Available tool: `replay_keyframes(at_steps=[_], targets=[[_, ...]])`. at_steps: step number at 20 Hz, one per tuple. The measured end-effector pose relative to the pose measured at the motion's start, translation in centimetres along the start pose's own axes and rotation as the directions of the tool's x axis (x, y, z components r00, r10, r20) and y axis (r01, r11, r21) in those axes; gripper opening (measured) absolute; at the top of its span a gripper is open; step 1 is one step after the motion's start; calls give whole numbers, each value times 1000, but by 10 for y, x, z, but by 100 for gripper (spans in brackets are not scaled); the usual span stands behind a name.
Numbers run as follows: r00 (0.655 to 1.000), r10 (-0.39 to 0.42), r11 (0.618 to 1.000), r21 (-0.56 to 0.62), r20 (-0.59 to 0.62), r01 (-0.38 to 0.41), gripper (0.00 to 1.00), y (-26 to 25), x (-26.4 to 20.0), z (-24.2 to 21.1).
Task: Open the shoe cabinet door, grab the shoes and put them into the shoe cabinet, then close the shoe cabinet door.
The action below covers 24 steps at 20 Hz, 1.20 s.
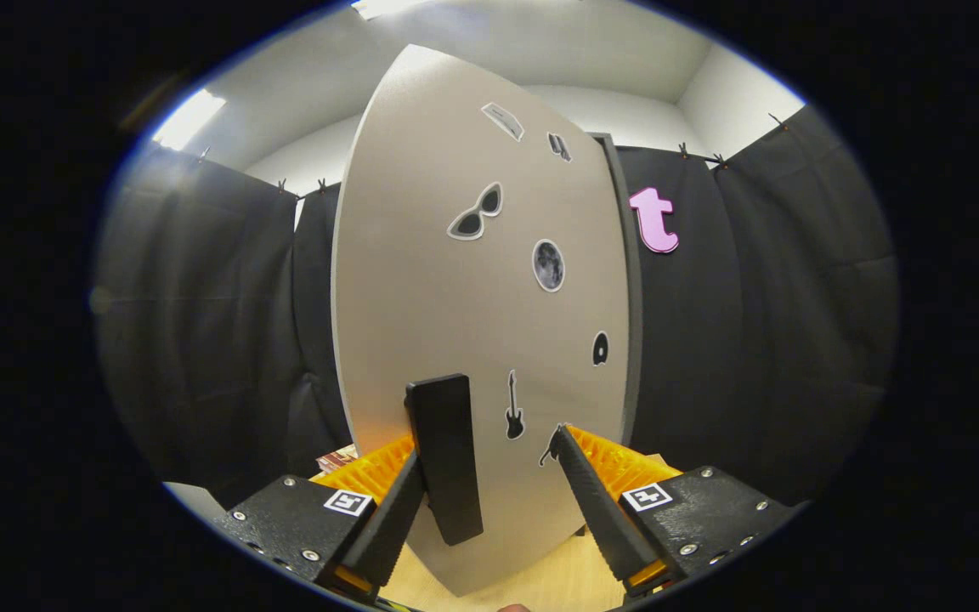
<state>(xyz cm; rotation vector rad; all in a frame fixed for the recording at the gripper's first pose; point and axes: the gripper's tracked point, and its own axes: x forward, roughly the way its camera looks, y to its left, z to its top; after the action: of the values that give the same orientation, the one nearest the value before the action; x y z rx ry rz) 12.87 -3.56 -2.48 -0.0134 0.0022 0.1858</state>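
Black cloth walled the booth behind and to both sides, with pale ceiling above it, and a strip of light wooden floor or board showed low between the fingers. Directly ahead of the tool (489,476) stood the shoe cabinet door (421,255), a tall grey panel dotted with small stickers, swung so that its face slanted across the view and its dark cabinet edge (630,280) lay beyond and to the right.

On the door's lower part, just ahead of the left finger, sat the handle (447,455), a dark upright bar whose long axis ran up and down, roughly in line with the door's height. The tool's fingers were spread apart, not pressing on anything from both sides. The left finger lay against or very close to the handle's left flank, while the right finger stood well to the right, with bare door face between it and the bar. Whether the left finger actually touched the handle I could not tell.

The relation that mattered was that the handle lay off-centre, toward the left finger instead of midway. I judged the door-opening step to be in hand, with no shoes yet handled. A firm hold would need the tool shifted leftward to straddle the bar before closing.
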Motion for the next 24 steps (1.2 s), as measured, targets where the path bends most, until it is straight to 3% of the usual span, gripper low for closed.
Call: replay_keyframes(at_steps=[7,24], targets=[[1000,-14,999,-32,6,14,96,30,38,3],[991,-137,990,-36,-6,137,93,25,46,6]])
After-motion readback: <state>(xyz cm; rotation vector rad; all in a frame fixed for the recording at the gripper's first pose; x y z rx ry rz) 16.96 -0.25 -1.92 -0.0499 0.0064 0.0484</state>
